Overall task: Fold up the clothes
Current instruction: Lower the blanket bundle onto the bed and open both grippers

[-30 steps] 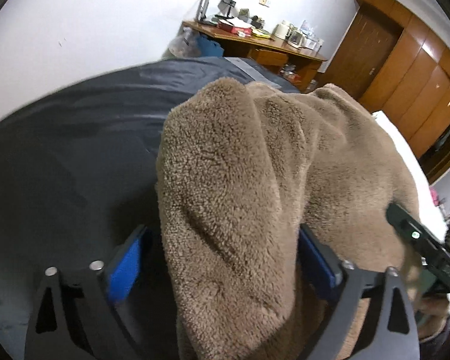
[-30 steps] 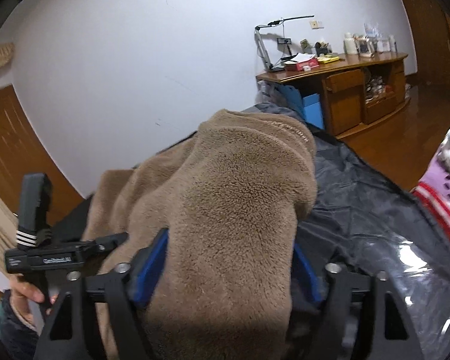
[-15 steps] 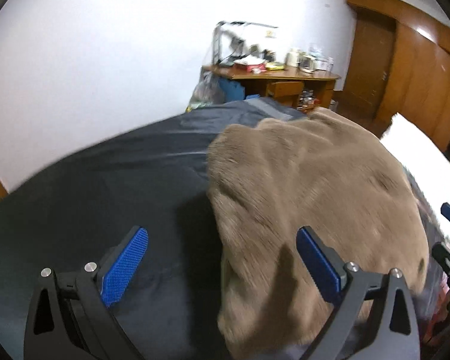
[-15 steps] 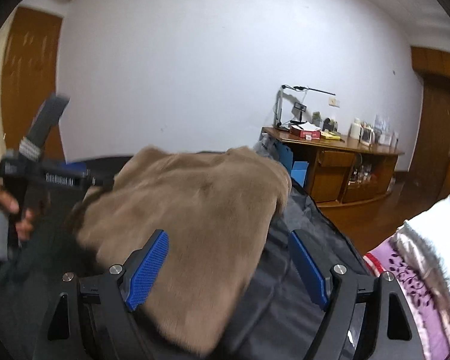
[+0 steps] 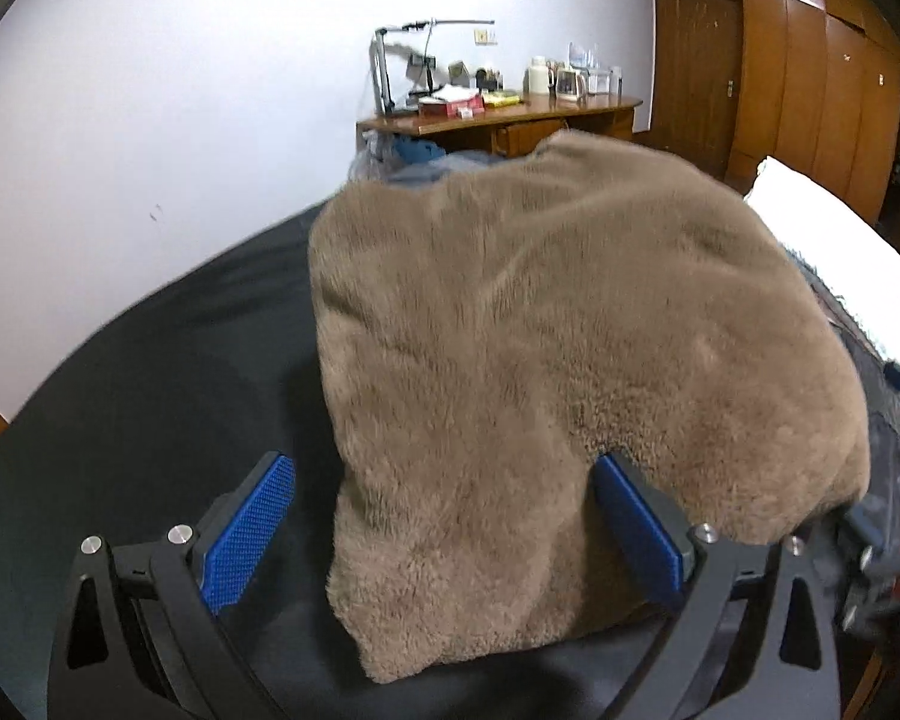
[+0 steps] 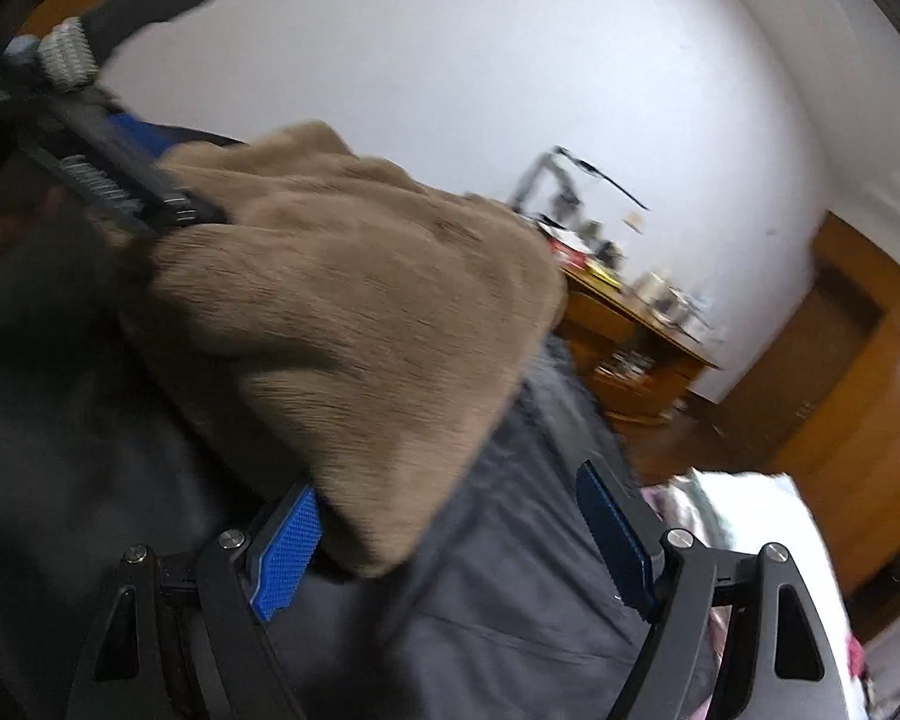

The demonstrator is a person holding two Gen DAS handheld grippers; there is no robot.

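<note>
- The brown fleece garment (image 5: 558,360), thick and plush, lies as a folded bundle on the dark grey sheet (image 5: 150,396) that covers the work surface; a second ago it was bunched up between both sets of fingers.
- The left gripper (image 5: 444,528) is released: its blue-padded fingers (image 5: 249,531) stand wide apart, the left pad clear of the fleece, the right pad close against the bundle's near flap without squeezing it.
- The right gripper (image 6: 450,534) is also let go and spread wide. Only the tip of the bundle's near corner overlaps its left pad; the right pad has just grey sheet ahead of it.
- In the right wrist view the picture is smeared and tilted compared with half a second ago, so that hand looks to be rolling away from the bundle.
- The left gripper's black body shows at the far left beyond the right fingers, beside the fleece.
- A wooden desk (image 5: 510,120) with clutter stands well beyond the fingers against the white wall.
- Judgement: with both grips dropped and the fleece lying doubled, this fold appears laid down; the next move probably calls for smoothing it or taking a fresh edge.
</note>
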